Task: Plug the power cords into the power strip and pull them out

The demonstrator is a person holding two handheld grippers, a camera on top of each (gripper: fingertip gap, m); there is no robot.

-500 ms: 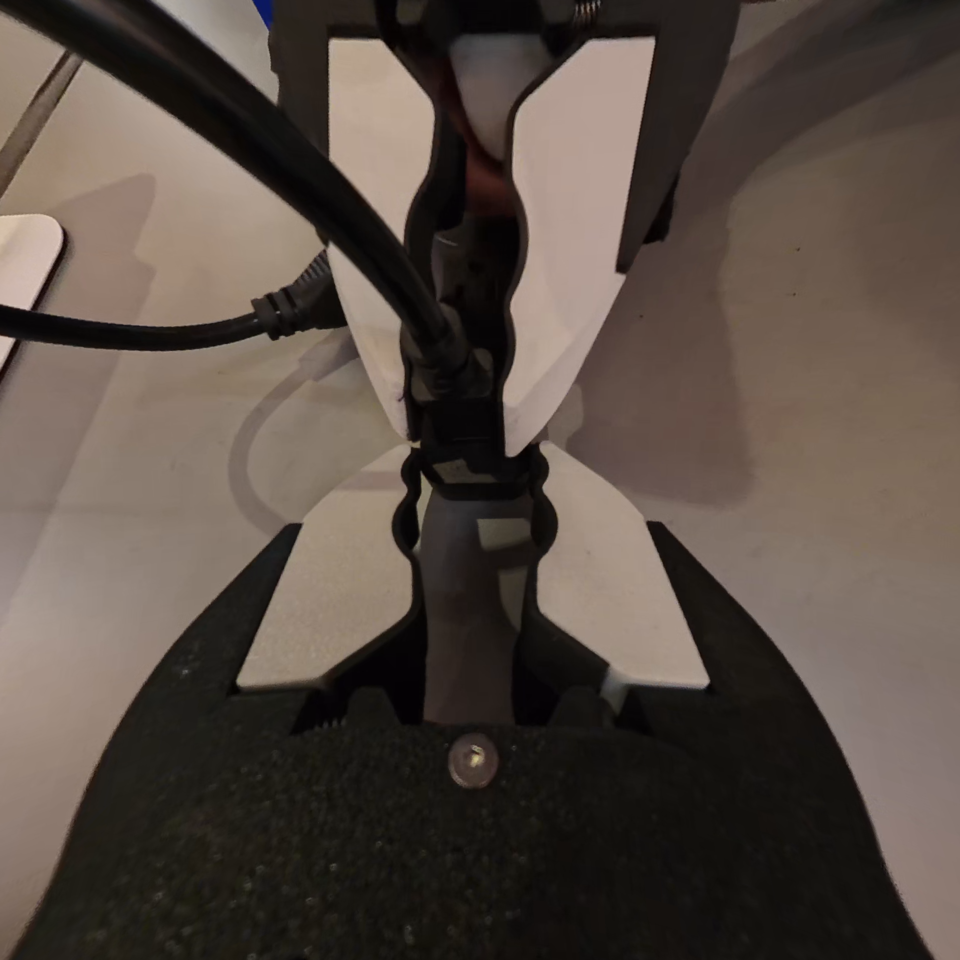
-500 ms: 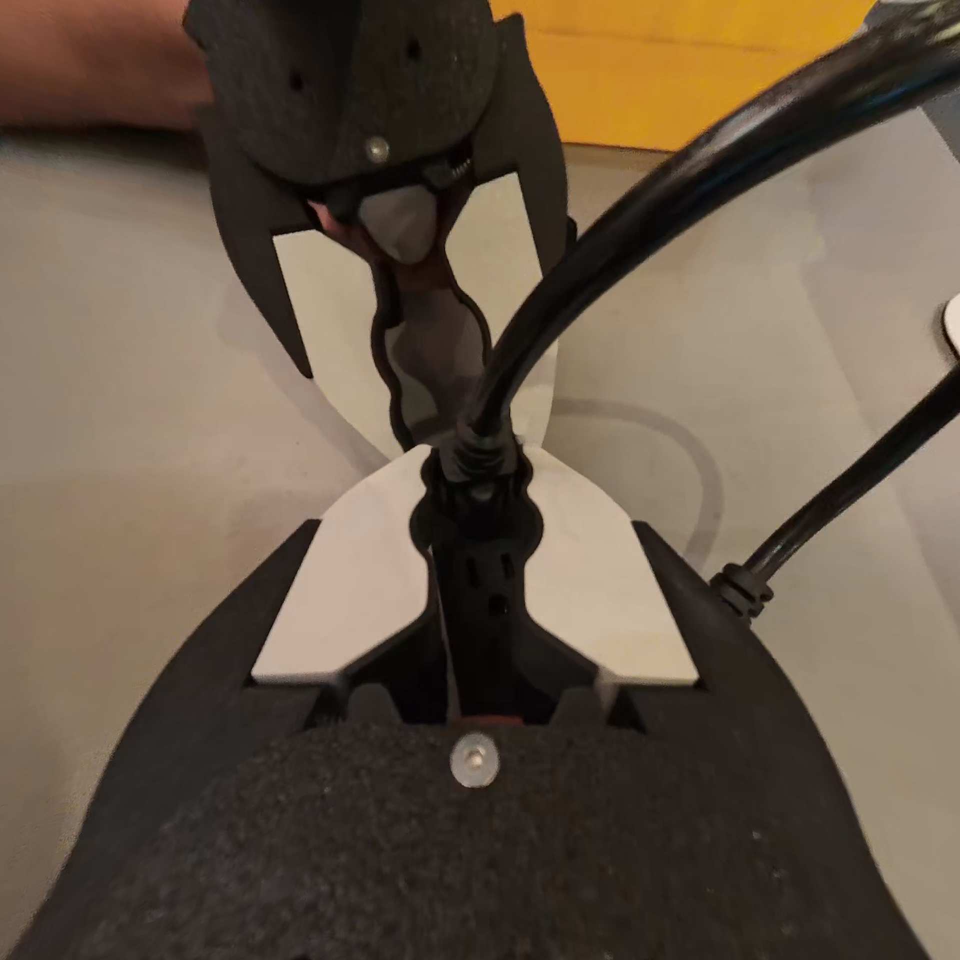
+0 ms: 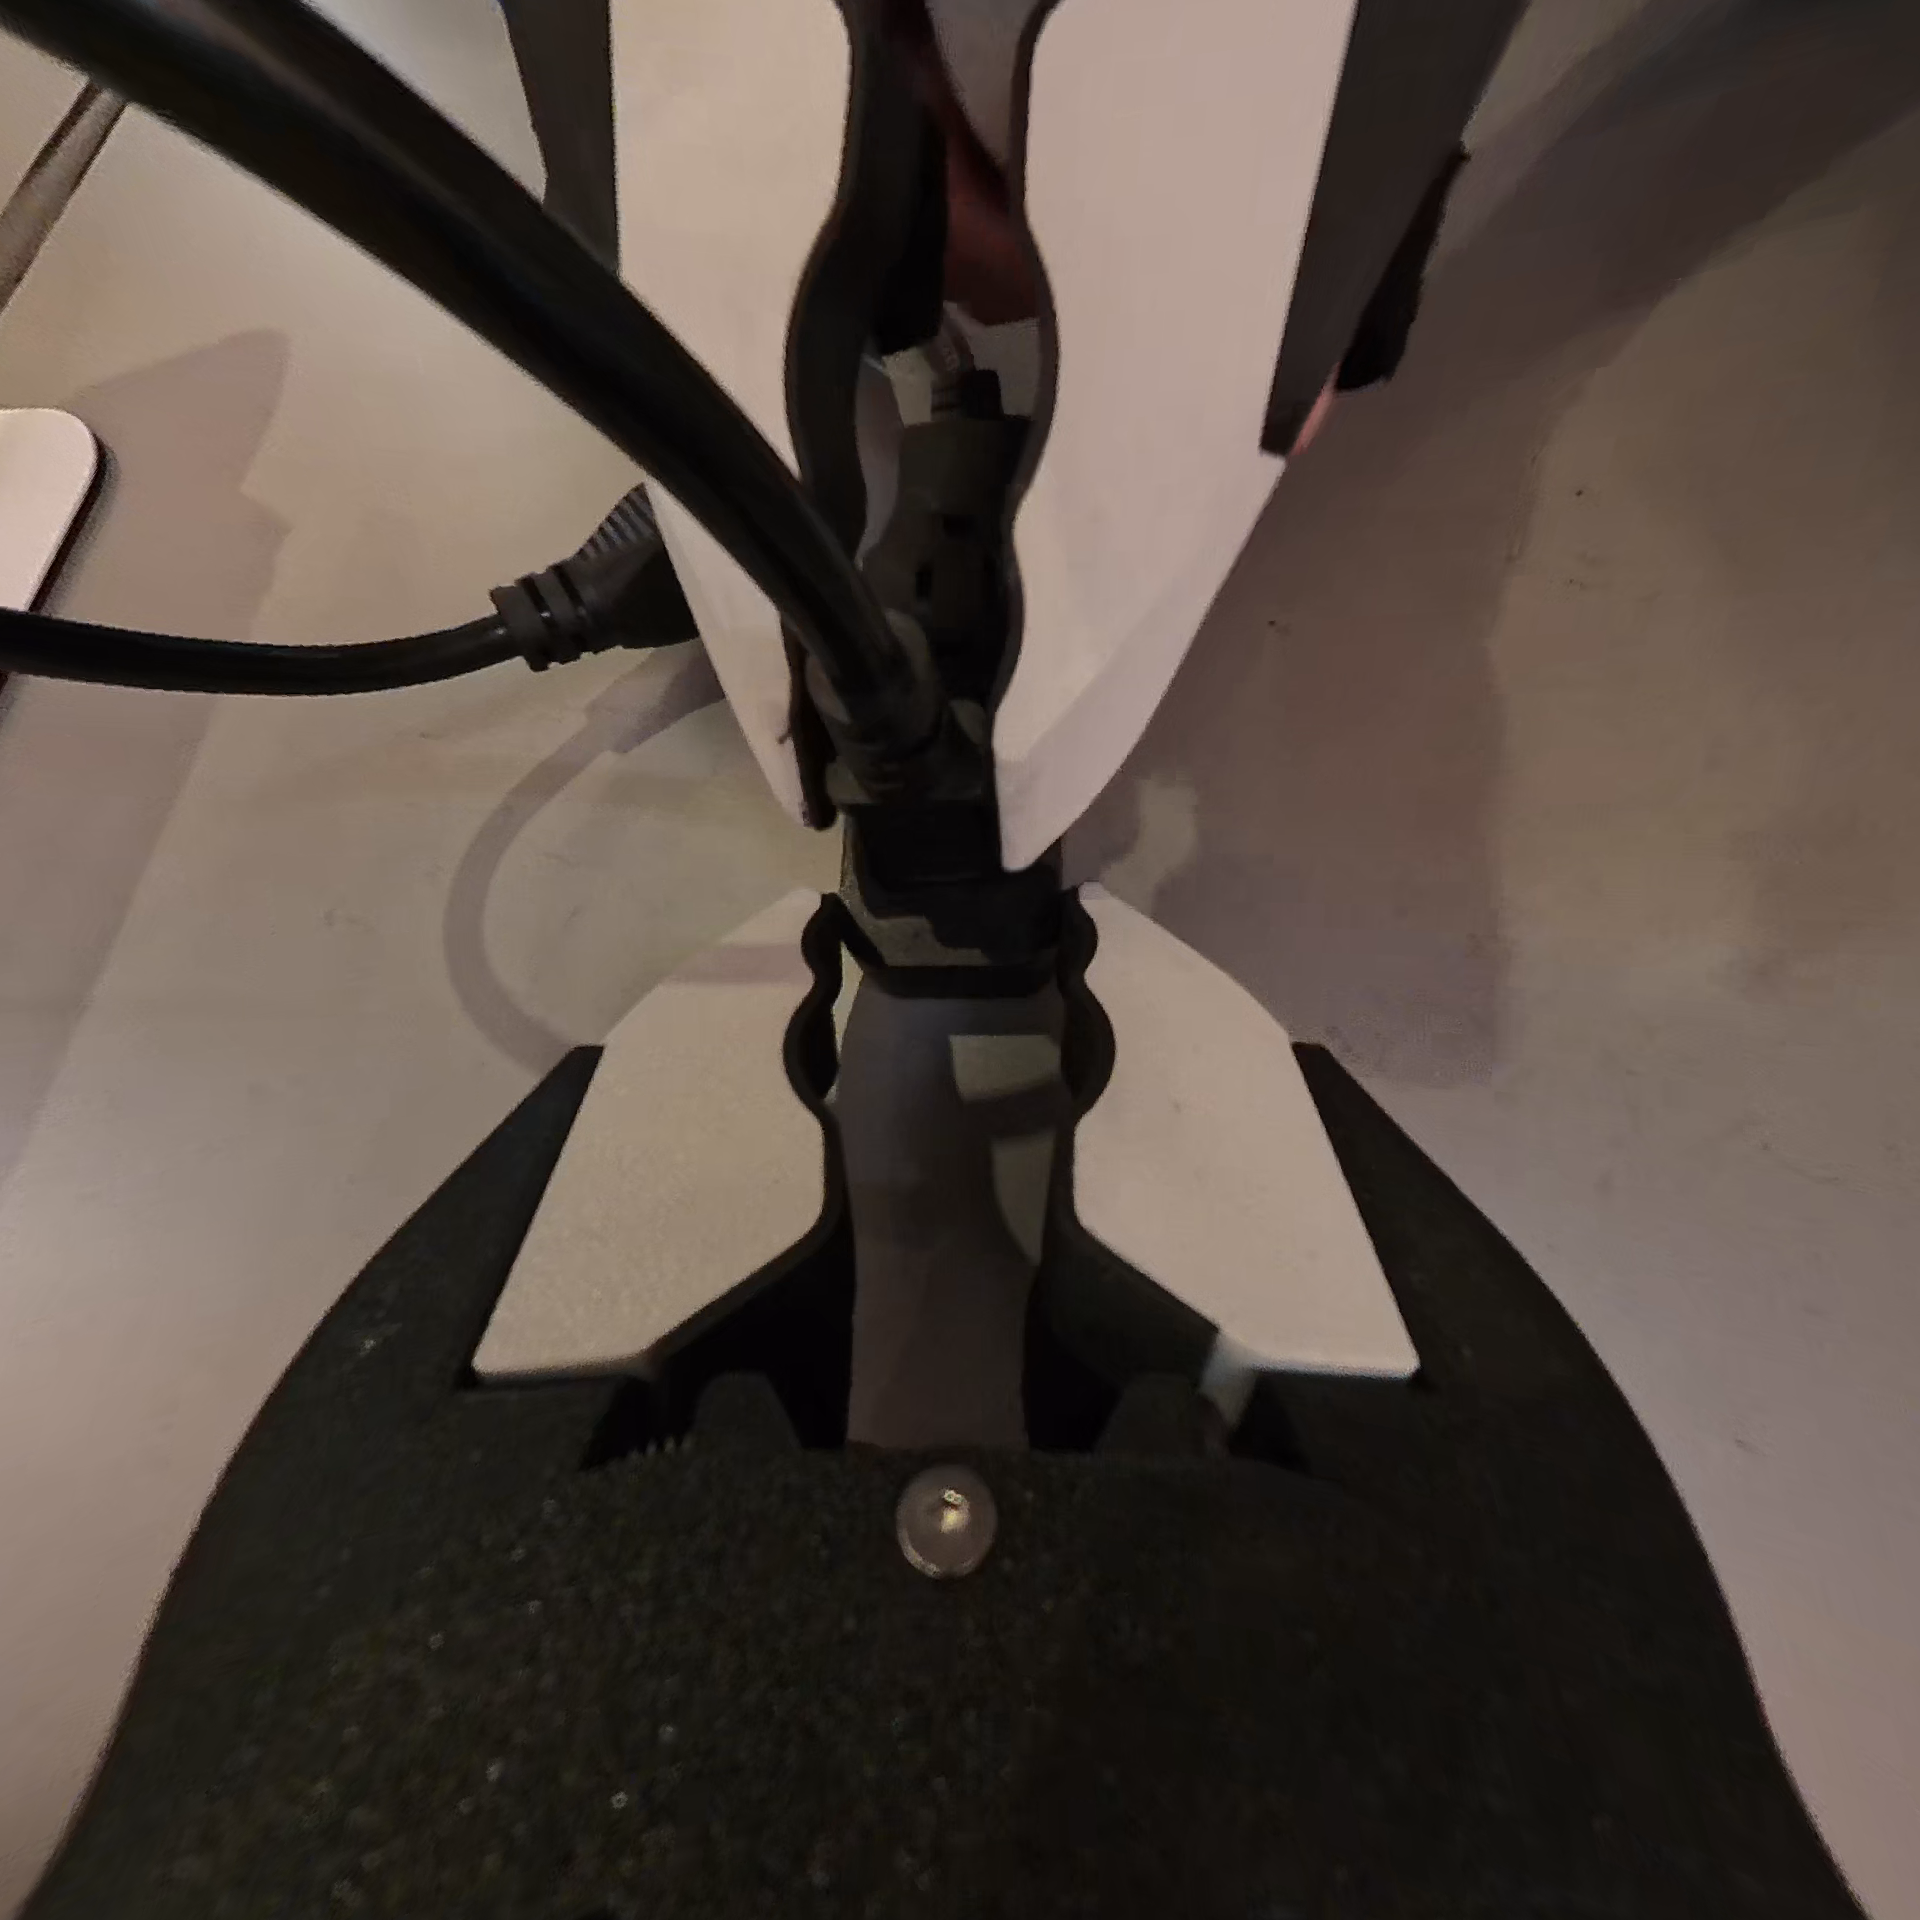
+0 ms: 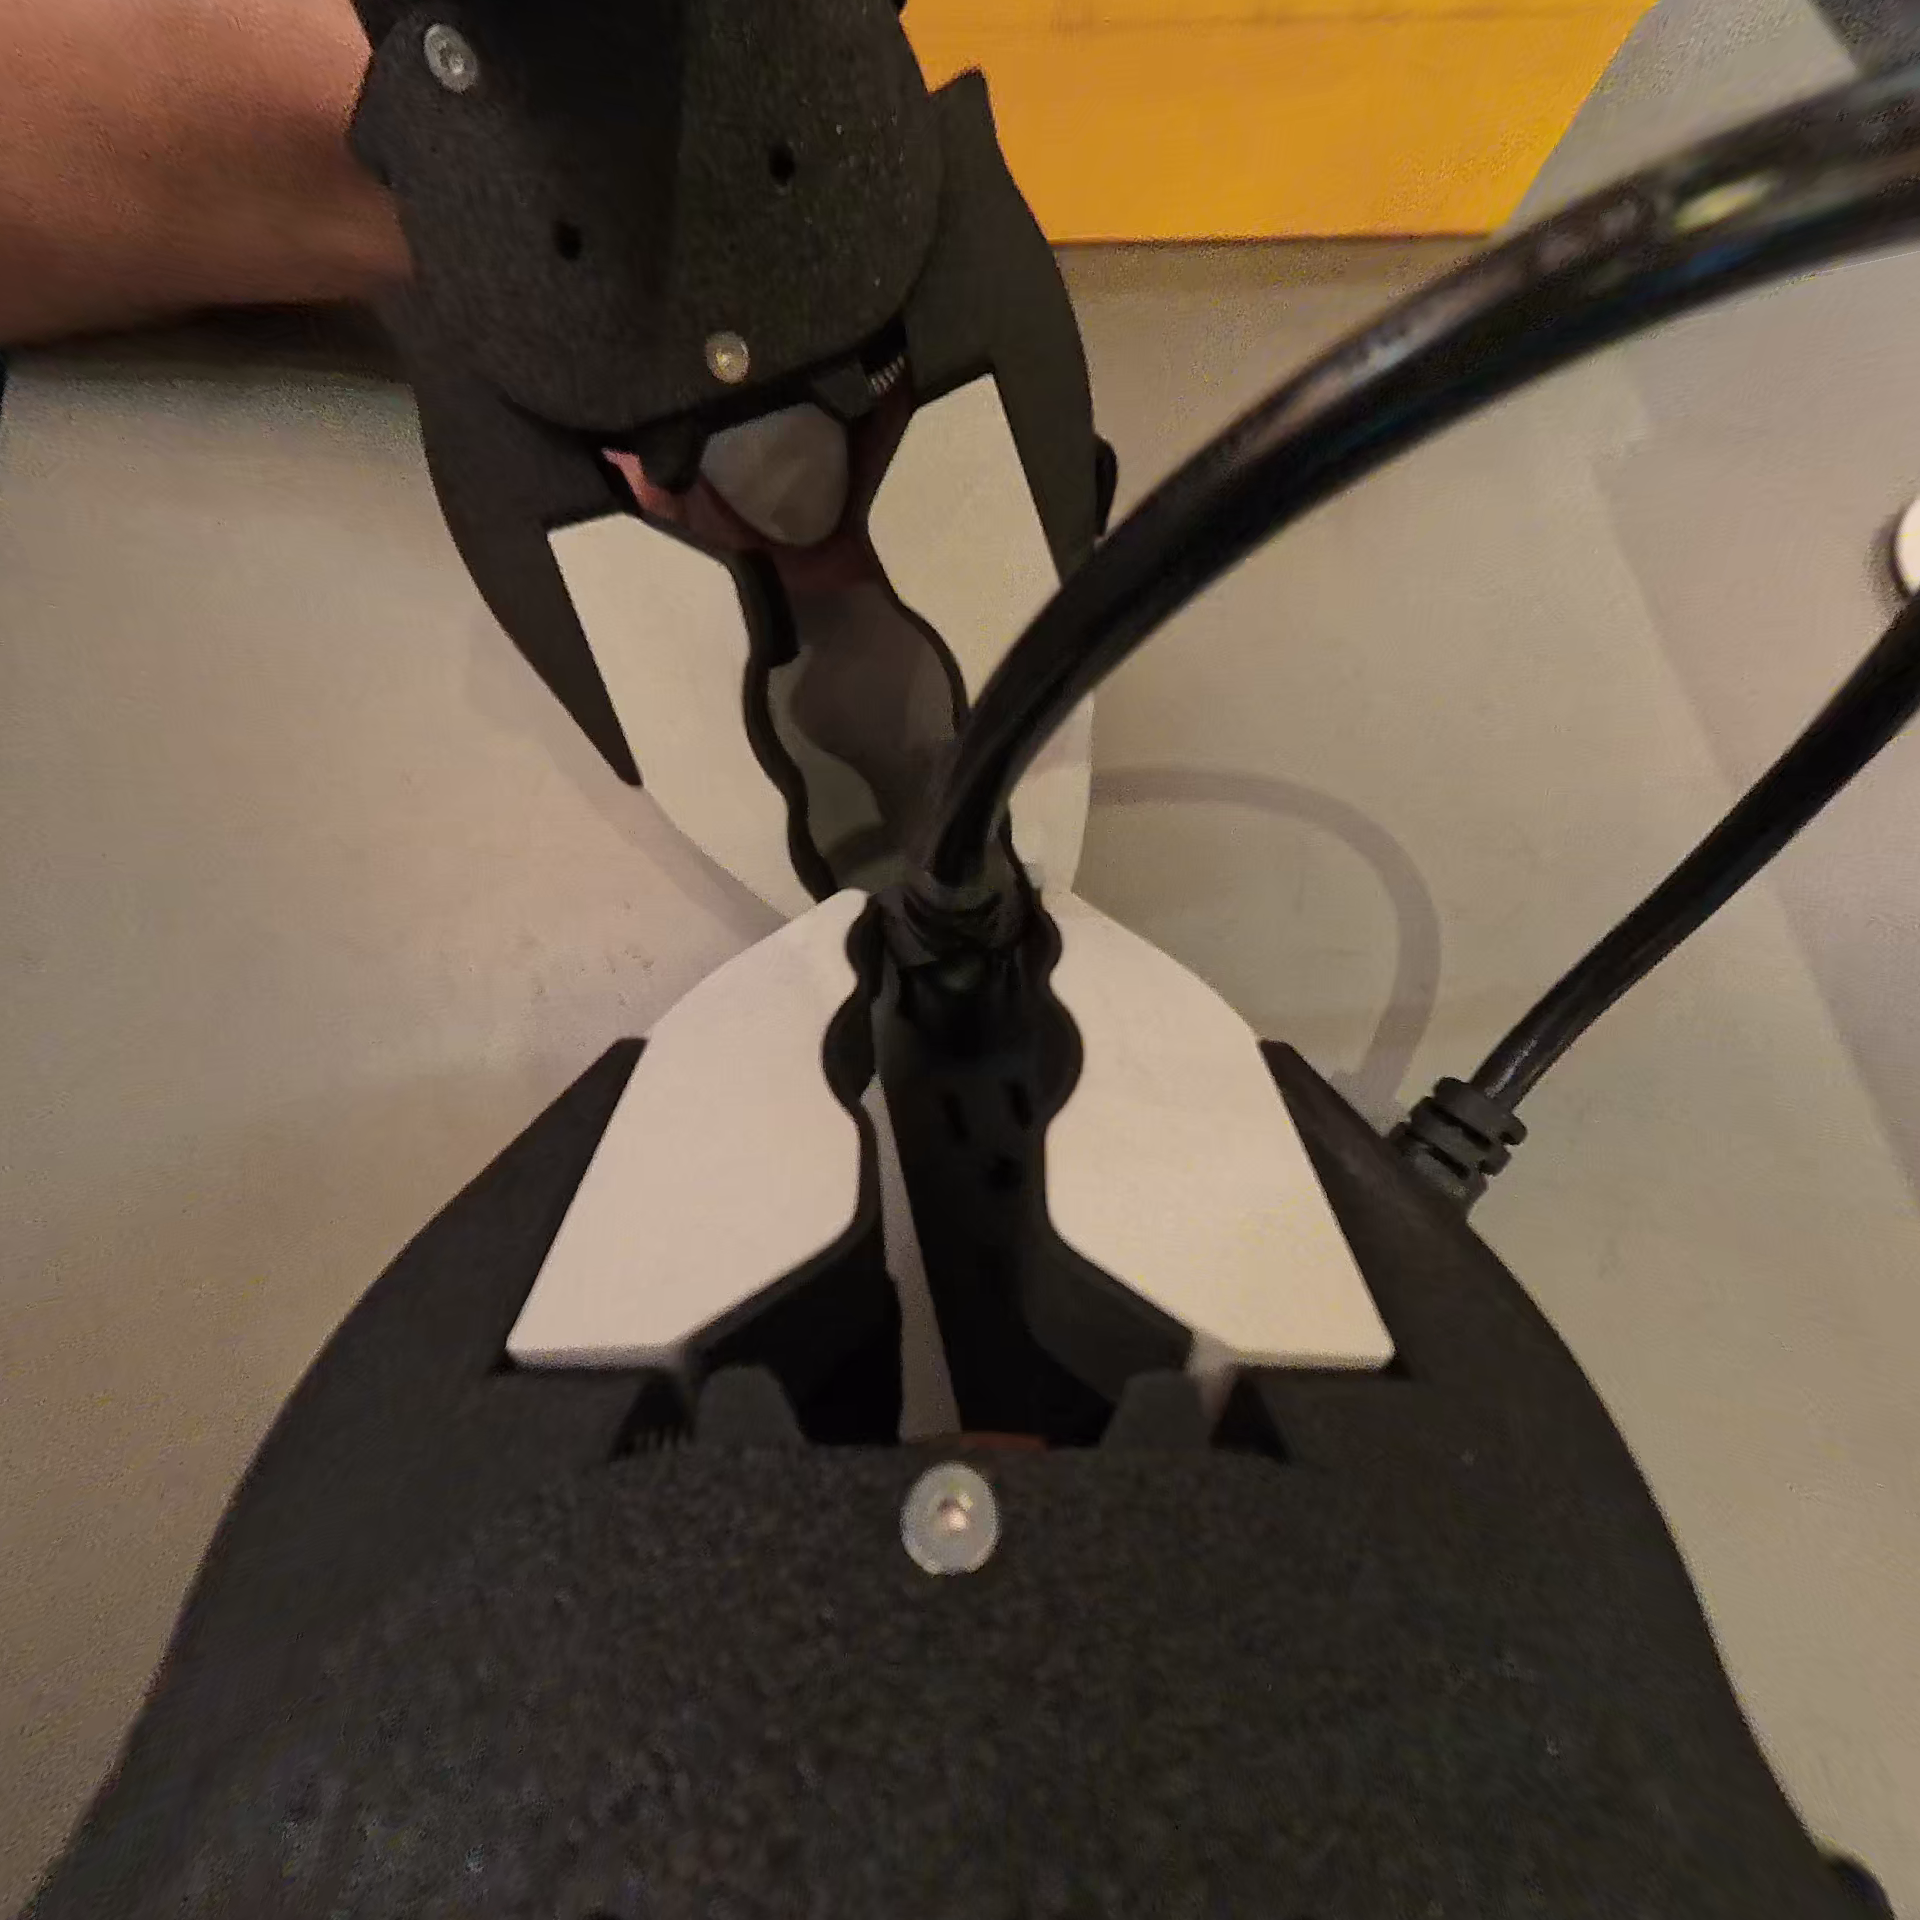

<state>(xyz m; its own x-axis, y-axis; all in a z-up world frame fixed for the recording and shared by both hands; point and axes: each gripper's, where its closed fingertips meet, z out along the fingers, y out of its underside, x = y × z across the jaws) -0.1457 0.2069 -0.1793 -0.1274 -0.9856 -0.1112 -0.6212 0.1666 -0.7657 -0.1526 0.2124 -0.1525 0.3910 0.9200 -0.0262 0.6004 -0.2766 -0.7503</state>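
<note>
The two grippers meet tip to tip over the grey table [image 4: 312, 831], both closed on the same long black power strip [image 4: 977, 1132]. In the right wrist view the right gripper [image 4: 951, 935] pinches the strip where a thick black cord [image 4: 1299, 447] enters it, sockets showing between its narrow jaws; the cord arcs off toward 2 o'clock. A second cord [image 4: 1704, 852] with a ribbed collar lies at 3 o'clock. Only this view shows a person's forearm [image 4: 156, 187] at 10 o'clock and a yellow surface [image 4: 1247, 114] at 12.

The left wrist view shows the left gripper [image 3: 945, 925] clamped on the strip's other end, and a white rounded object [image 3: 42, 499] at 9 o'clock.
</note>
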